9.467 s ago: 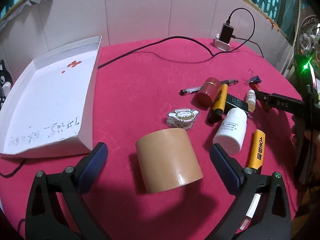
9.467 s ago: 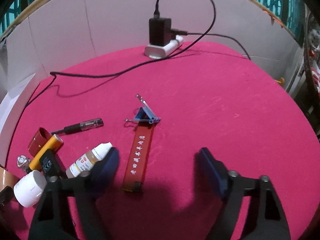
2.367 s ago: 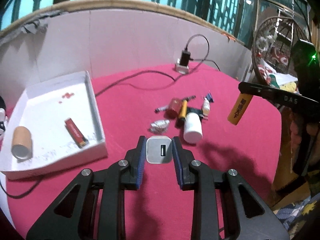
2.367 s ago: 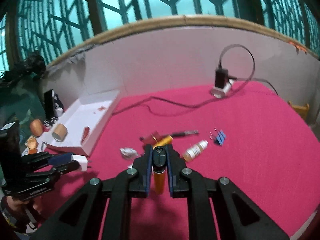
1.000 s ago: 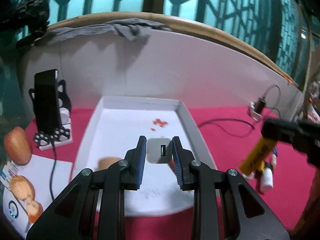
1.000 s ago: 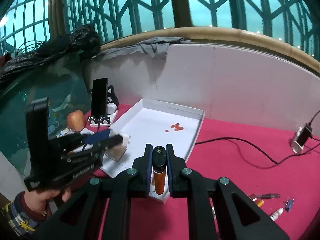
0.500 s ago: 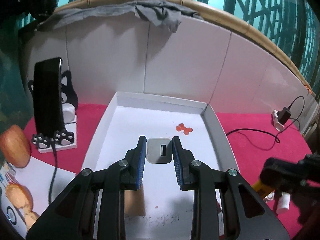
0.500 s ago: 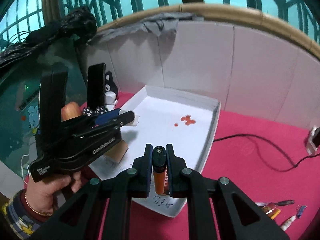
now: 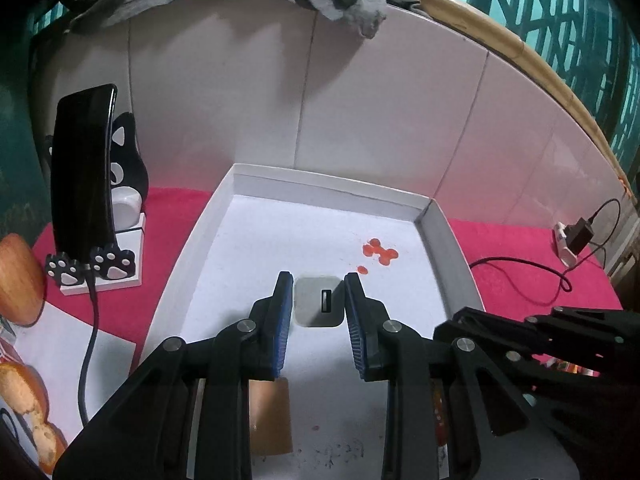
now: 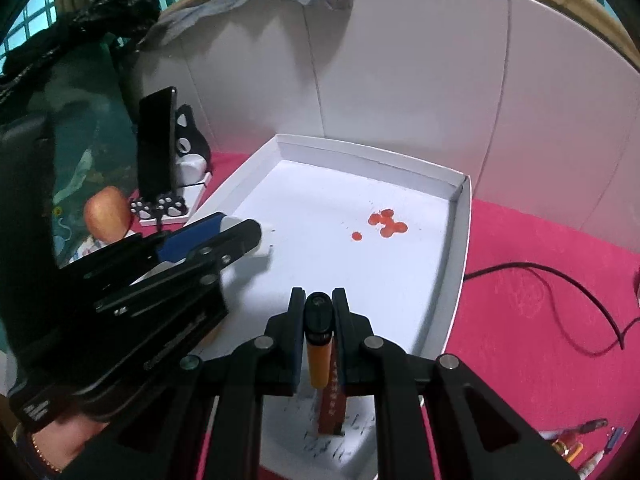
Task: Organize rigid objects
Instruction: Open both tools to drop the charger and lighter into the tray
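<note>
Right wrist: red strip (image 10: 331,408) in tray (image 10: 456,280) — white characters, unreadable.

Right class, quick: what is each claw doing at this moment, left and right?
Left claw: closed on the white USB charger, above the white tray.
Right claw: closed on the orange lighter, also over the tray.

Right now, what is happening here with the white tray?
A person holds both tools over the white tray. The left hand-held gripper is shut on a white USB charger; the right hand-held gripper is shut on an orange tube. A tape roll and a red strip lie inside.
</note>
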Demonstrator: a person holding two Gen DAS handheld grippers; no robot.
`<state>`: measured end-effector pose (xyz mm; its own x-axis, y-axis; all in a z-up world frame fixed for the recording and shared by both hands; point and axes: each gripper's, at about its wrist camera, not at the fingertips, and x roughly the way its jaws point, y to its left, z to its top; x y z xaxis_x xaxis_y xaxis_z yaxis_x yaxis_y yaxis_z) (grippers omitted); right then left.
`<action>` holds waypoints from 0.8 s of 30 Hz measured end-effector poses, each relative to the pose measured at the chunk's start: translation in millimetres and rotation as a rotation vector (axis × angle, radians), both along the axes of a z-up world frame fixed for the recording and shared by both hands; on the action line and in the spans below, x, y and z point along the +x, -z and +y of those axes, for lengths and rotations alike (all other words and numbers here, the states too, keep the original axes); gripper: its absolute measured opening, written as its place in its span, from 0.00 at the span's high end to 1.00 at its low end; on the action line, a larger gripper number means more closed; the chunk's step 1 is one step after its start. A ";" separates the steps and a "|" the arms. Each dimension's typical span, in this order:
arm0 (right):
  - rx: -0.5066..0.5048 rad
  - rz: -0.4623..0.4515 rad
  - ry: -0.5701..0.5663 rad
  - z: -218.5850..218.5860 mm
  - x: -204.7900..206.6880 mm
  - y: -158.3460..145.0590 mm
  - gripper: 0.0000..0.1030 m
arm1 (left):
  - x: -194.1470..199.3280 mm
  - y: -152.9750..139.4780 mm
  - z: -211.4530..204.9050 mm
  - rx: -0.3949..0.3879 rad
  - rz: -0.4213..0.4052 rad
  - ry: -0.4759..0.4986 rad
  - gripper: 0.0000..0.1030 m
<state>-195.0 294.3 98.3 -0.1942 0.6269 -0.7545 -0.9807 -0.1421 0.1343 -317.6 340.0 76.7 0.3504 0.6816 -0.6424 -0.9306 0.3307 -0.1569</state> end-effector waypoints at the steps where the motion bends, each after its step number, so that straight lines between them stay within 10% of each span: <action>1: 0.000 0.004 0.000 3.1 0.0 0.6 0.88 | -0.2 0.4 2.4 -0.007 -0.004 -0.001 0.75; 5: 0.029 0.017 0.019 6.7 2.7 -0.5 0.84 | -1.5 -0.4 6.7 -0.021 -0.018 -0.026 0.69; 8: 0.069 0.033 0.077 3.3 13.0 -3.8 0.56 | -12.5 -5.1 5.6 0.010 -0.022 -0.116 0.30; 10: 0.084 0.059 0.117 0.6 25.4 -6.2 0.09 | -27.7 -7.5 6.6 0.011 -0.064 -0.177 0.05; 11: 0.090 0.065 0.128 0.2 28.5 -7.6 0.02 | -33.2 -8.8 6.4 0.011 -0.078 -0.195 0.00; 24: 0.316 0.081 0.125 -92.1 47.7 -50.0 0.00 | -38.2 -33.6 -44.4 0.102 -0.116 -0.196 0.00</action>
<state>-147.3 202.2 148.2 -0.1526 0.8498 -0.5045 -0.9810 -0.0685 0.1813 -355.8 295.6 110.4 0.2728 0.8031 -0.5297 -0.9562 0.1657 -0.2413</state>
